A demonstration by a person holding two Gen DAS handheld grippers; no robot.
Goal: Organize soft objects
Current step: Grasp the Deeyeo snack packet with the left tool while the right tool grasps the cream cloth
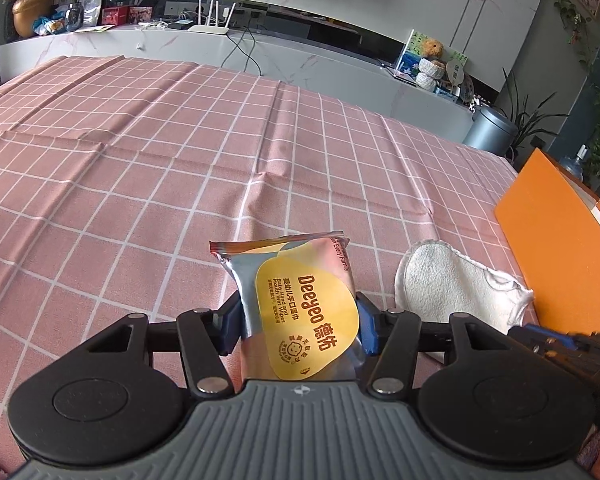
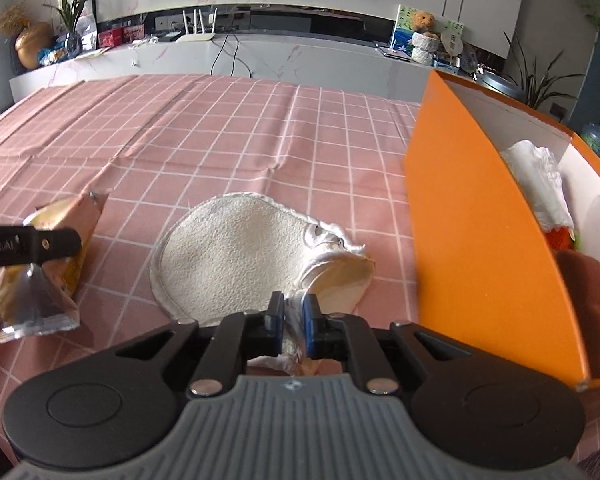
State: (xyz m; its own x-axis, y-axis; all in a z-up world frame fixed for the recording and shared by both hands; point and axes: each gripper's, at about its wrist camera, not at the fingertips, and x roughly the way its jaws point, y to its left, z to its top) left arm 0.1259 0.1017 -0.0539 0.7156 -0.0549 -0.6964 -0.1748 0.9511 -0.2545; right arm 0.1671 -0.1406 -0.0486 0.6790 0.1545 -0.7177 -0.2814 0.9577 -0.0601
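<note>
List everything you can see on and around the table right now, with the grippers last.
wet wipes pack: one, yellow label on pink and grey wrap, held above the cloth.
terry mitt: one, white with silver trim, on the cloth beside the box, its cuff pinched.
orange box: one, orange outside, white inside, open, at the table's right edge.
white cloth: one, bunched inside the box; something orange-red lies below it, unclear what.
checked tablecloth: one, pink with white lines, covers the table.
router: one, white, on the marble console behind.
metal bin: one, grey, beyond the table.
left gripper: shut on the pack.
right gripper: shut on the mitt's cuff.
</note>
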